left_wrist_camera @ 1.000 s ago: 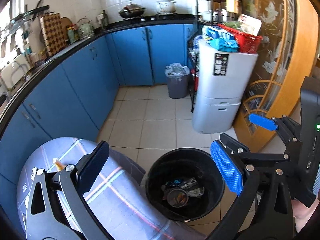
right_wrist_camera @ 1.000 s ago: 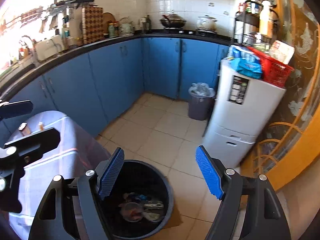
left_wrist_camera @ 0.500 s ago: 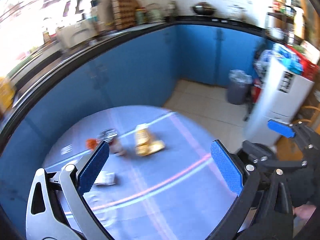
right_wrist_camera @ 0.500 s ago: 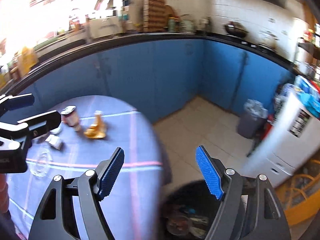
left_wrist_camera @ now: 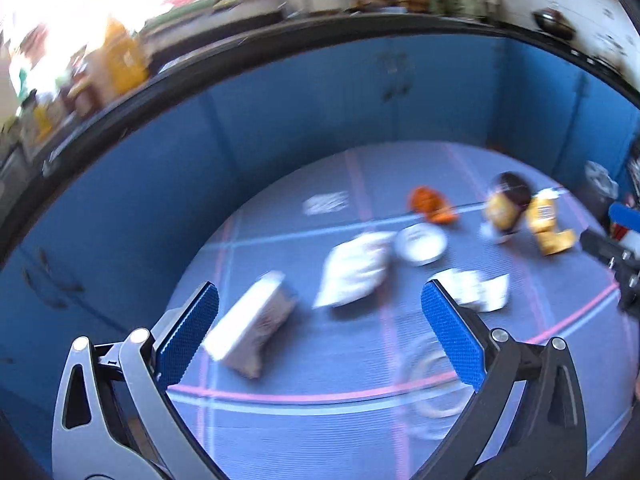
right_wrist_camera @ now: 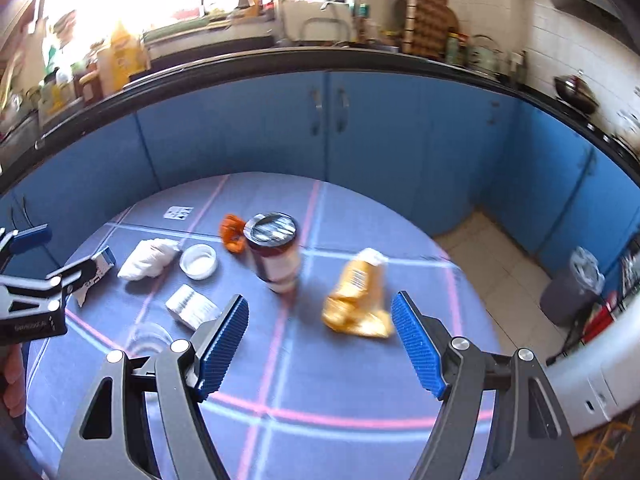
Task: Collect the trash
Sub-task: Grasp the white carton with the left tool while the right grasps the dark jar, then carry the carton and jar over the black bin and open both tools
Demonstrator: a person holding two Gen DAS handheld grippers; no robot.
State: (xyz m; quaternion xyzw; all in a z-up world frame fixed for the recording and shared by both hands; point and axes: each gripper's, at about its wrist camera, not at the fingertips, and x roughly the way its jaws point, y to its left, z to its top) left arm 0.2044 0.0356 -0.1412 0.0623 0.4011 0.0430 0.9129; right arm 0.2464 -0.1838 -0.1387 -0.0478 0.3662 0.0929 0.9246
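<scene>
Both claws have turned away from the black bin on the floor, which filled the views a second ago, and now face the round table [right_wrist_camera: 360,400] with the trash on it. For the task this means a drop is probably finished and the next pick is being chosen.

Nearest to the left claw [left_wrist_camera: 320,332], which is spread wide and holds nothing, lies a white carton [left_wrist_camera: 252,320] just beside its left finger. A little further, between the fingers, is a crumpled white tissue [left_wrist_camera: 356,268], and by the right finger a flat silver wrapper [left_wrist_camera: 476,288]. Behind these are a small white lid [left_wrist_camera: 420,242] and an orange scrap [left_wrist_camera: 430,204]. This view is blurred, so the details are not sure.

The right claw [right_wrist_camera: 320,344] is also released and empty. Just ahead of it, between the fingers, lies a yellow snack bag [right_wrist_camera: 358,300], and a dark jar [right_wrist_camera: 274,256] stands upright to the left of the bag, close but apart from it. I judge that the bag is the easiest next target.

On the right of this claw the table edge is near, with open floor tiles [right_wrist_camera: 500,256] beyond and a grey bin [right_wrist_camera: 572,288] far off. Over the table there is free room between the two claws, but the jar could fall if the left finger touches it.
</scene>
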